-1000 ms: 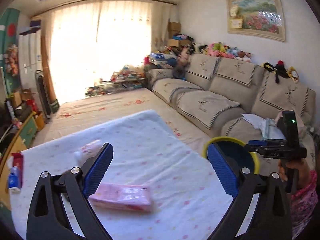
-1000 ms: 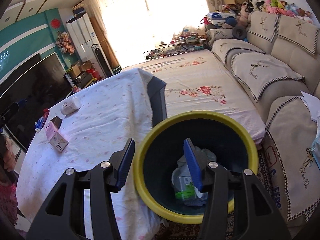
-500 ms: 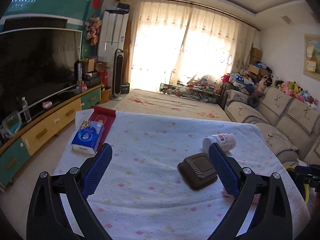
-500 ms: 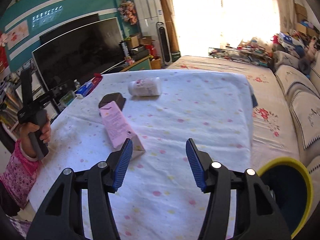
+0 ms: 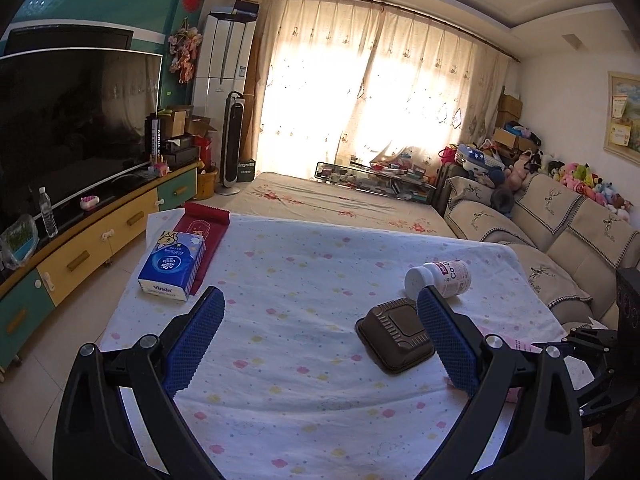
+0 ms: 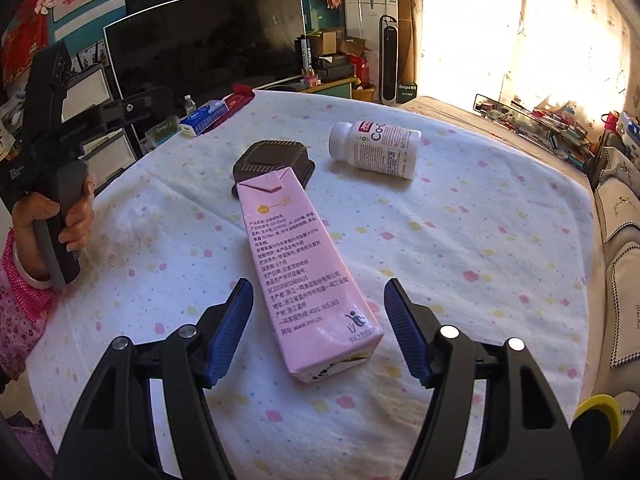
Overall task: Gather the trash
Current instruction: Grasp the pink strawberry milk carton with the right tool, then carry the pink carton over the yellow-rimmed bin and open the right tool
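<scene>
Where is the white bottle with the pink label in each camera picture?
Left wrist view: the white bottle lies on its side right of centre, just beyond the right fingertip.
Right wrist view: the bottle lies upper centre, beyond the pink carton.
Shared landmark: the brown container lies on the tablecloth beside it.

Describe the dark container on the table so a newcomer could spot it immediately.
Start at the table with the dotted white cloth. Near its middle, a pink carton lies flat; at its far end sits the brown plastic container, left of a toppled white pill bottle. It alone is dark, squarish and ribbed.
</scene>
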A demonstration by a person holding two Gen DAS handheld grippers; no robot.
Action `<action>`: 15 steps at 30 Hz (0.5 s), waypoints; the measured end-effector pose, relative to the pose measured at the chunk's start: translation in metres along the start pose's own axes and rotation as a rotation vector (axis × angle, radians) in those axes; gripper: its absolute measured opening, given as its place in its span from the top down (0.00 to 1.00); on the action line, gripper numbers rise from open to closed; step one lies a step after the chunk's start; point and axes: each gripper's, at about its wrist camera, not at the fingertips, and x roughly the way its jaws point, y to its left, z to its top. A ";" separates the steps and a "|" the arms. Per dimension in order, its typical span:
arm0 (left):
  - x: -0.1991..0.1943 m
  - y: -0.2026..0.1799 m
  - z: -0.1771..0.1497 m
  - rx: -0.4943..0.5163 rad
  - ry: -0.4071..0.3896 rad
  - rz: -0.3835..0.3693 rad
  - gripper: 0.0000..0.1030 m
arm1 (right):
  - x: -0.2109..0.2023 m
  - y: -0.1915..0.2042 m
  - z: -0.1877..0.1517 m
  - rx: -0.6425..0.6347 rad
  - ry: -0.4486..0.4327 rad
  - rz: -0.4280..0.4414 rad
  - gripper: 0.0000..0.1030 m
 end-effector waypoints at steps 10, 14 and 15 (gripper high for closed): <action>0.002 -0.007 -0.004 0.006 0.014 -0.014 0.07 | 0.003 -0.002 0.001 0.020 -0.013 0.030 0.63; 0.003 -0.011 -0.006 0.023 0.017 -0.015 0.07 | -0.011 0.001 0.001 0.023 -0.041 0.016 0.64; 0.003 -0.012 -0.006 0.025 0.019 -0.015 0.07 | -0.018 0.000 0.001 0.030 -0.053 0.008 0.64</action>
